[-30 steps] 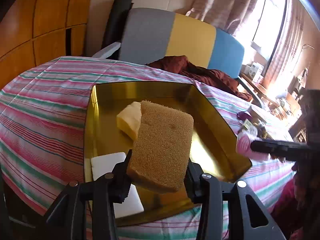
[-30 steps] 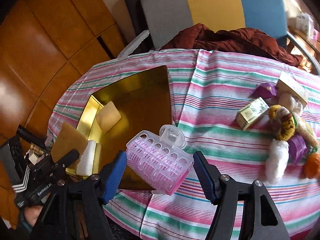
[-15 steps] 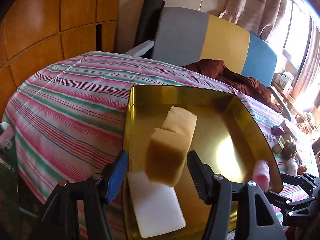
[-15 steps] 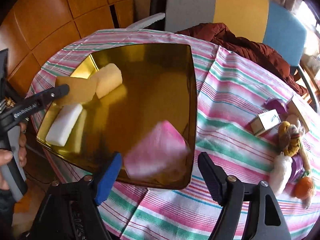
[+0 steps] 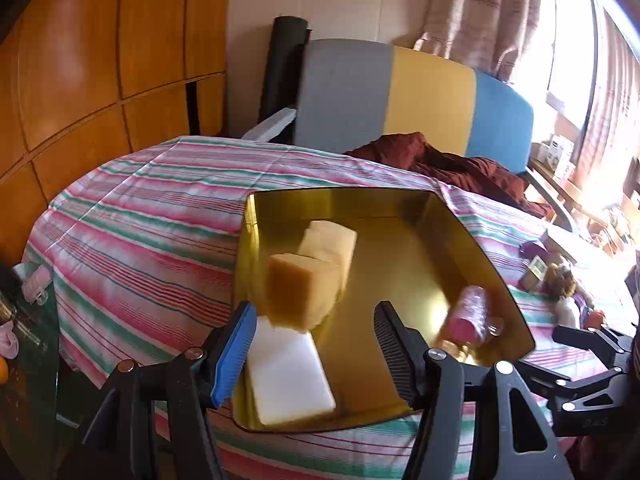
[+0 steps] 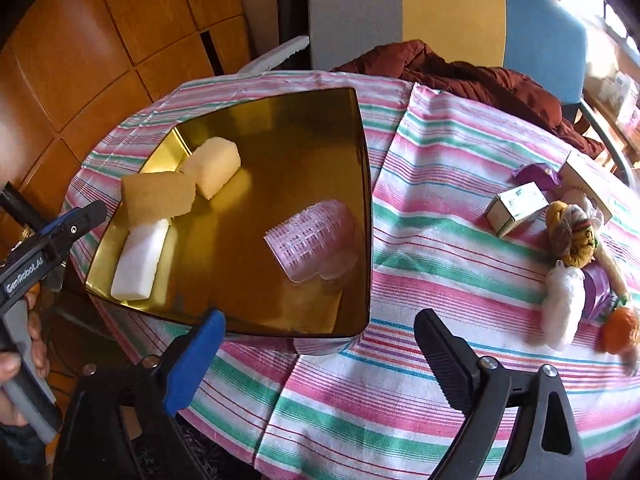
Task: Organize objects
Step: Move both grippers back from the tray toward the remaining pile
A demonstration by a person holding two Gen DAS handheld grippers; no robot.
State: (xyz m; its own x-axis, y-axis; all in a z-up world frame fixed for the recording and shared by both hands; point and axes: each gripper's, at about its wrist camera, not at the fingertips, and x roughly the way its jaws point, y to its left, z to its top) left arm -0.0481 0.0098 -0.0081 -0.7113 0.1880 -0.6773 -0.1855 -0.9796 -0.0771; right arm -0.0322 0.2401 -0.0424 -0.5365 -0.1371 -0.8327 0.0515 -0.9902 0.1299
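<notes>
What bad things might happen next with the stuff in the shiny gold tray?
1. The pink hair roller lies on its side near the right rim of the gold tray. It is round, so it might roll about.
2. The brown sponge leans on the yellow sponge and the white block; it may tip over.
3. The tray's near corner seems to stick out past the table edge, so a bump from the open left claw could tilt it.

Window (image 5: 568,40) glare at right; fisheye-curved edges; pink roller (image 6: 316,236) motion-blurred
</notes>
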